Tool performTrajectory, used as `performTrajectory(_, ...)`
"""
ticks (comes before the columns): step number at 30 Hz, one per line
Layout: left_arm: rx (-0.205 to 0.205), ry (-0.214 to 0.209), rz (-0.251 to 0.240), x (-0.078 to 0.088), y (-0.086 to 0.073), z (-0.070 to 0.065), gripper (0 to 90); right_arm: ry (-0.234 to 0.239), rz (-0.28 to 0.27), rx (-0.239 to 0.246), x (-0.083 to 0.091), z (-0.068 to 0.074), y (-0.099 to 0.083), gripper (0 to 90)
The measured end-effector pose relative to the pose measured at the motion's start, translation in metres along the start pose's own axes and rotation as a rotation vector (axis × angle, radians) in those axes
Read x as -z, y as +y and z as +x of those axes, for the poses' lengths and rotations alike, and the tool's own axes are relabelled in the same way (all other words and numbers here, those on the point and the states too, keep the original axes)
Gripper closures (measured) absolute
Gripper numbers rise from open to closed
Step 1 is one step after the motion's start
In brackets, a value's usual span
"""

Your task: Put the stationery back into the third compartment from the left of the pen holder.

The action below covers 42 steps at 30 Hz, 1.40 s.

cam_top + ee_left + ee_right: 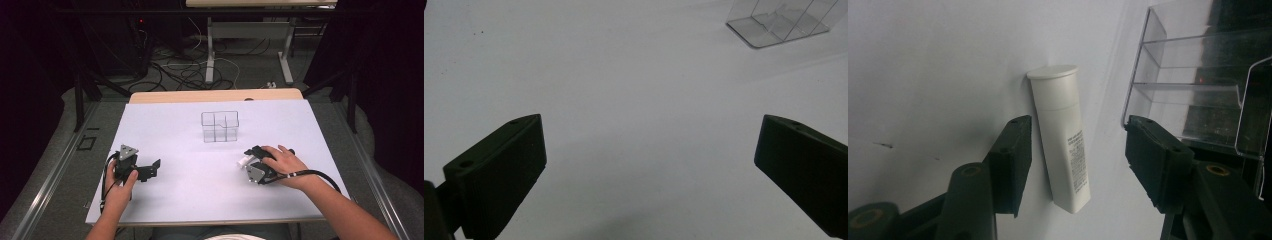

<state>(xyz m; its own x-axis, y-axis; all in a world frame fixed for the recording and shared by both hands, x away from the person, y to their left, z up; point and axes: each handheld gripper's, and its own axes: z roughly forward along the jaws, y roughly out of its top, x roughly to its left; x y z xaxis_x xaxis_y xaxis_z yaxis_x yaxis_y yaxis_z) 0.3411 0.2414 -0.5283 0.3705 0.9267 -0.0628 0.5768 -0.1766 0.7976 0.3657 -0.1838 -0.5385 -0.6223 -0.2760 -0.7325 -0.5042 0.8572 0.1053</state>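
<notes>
Right gripper [1078,150] is straddling the white plastic tube [1063,135], jaws part-open, pads not gripping; round tube could roll away if nudged. Left gripper [649,165] is gaping wide, empty.

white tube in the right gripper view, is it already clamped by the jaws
No, the white tube lies on the table between the right gripper jaws, with a gap showing on its right side.

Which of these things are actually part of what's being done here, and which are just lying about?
In the job:
- white tube, lying between the right gripper's open jaws
- clear divided box, nearby

Just about:
- left gripper, open over bare table
- cables on the floor
- far table's legs
</notes>
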Motion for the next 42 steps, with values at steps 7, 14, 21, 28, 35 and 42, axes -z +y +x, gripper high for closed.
performTrajectory(7,-0.008,-0.002,0.002,0.000,0.000,0.000,0.1,-0.007,0.017,0.029,-0.002,0.006,0.002,48.4)
performTrajectory(14,-0.008,-0.003,0.004,0.000,0.000,0.000,0.1,0.037,0.021,0.054,-0.005,0.005,0.003,51.4)
performTrajectory(21,-0.003,-0.001,-0.001,0.000,0.000,0.001,0.1,0.036,0.012,0.052,-0.011,0.006,0.004,53.6)
performTrajectory(28,-0.006,-0.002,0.004,0.000,0.000,0.001,0.1,0.033,0.012,0.052,-0.016,0.008,0.004,55.2)
performTrajectory(35,0.004,-0.005,0.004,0.000,0.000,0.001,0.1,0.034,0.012,0.055,-0.019,0.007,0.004,58.5)
performTrajectory(42,0.003,-0.006,0.003,-0.001,0.000,0.001,0.1,0.043,0.031,0.079,-0.019,0.008,0.006,64.7)
